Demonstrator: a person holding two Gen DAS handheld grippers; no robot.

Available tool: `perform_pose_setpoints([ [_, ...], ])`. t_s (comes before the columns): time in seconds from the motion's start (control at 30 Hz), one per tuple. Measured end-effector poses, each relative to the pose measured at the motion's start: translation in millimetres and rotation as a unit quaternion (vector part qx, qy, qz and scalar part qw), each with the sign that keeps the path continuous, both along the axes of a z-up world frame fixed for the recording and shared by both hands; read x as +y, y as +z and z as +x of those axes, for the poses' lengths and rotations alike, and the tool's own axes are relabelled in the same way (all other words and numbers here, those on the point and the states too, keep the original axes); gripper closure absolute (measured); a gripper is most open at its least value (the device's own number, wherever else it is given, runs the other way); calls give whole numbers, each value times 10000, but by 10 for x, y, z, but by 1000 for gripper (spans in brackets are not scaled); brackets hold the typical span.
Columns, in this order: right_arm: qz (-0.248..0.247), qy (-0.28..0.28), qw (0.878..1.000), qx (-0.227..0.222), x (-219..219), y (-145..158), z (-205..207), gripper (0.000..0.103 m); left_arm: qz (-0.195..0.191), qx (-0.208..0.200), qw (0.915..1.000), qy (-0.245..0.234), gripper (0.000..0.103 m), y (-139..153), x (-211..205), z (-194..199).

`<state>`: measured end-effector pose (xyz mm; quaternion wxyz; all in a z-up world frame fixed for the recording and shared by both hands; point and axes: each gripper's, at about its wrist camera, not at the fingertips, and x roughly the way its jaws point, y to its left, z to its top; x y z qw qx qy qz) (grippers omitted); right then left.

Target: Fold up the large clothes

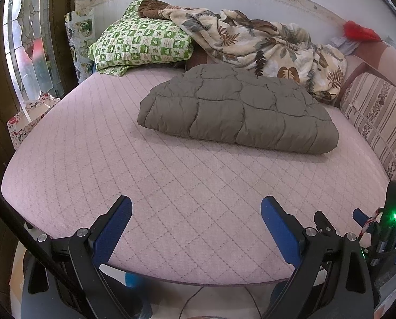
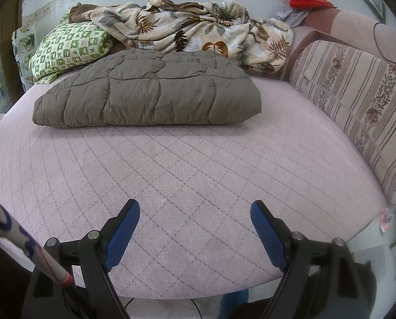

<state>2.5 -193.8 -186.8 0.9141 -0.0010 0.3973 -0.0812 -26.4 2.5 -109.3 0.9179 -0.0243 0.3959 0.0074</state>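
Observation:
A grey-brown quilted padded garment (image 1: 237,109) lies folded into a thick rectangle on the pink quilted mattress (image 1: 144,175), toward the far side. It also shows in the right wrist view (image 2: 150,93). My left gripper (image 1: 196,204) is open and empty above the mattress's near edge, well short of the garment. My right gripper (image 2: 195,208) is open and empty, also at the near edge, apart from the garment. The right gripper's fingers show at the right edge of the left wrist view (image 1: 357,214).
A green checked pillow (image 1: 142,42) and a crumpled leaf-print blanket (image 1: 264,45) lie against the far wall. A striped floral cushion (image 2: 357,101) lines the right side. A red cloth (image 2: 307,0) sits at the far right corner. A floral bag (image 1: 27,122) stands left of the bed.

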Motion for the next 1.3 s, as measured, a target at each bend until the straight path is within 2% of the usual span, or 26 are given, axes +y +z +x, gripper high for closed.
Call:
perform_pose_setpoints([
  [0.9,-113,51,9999,-26,8,-54,-5,13,-74,203,9998,-32,6,-95,43,56],
  [1.1,-170,-67,9998,21,-52,-76,-16,13,-78,107,9999,-37,6,-96,33,73],
  [1.3,0,-239,9997,-65,-152,-66,-93,12,-58,129,9997,-209,6,-100,-45,38],
])
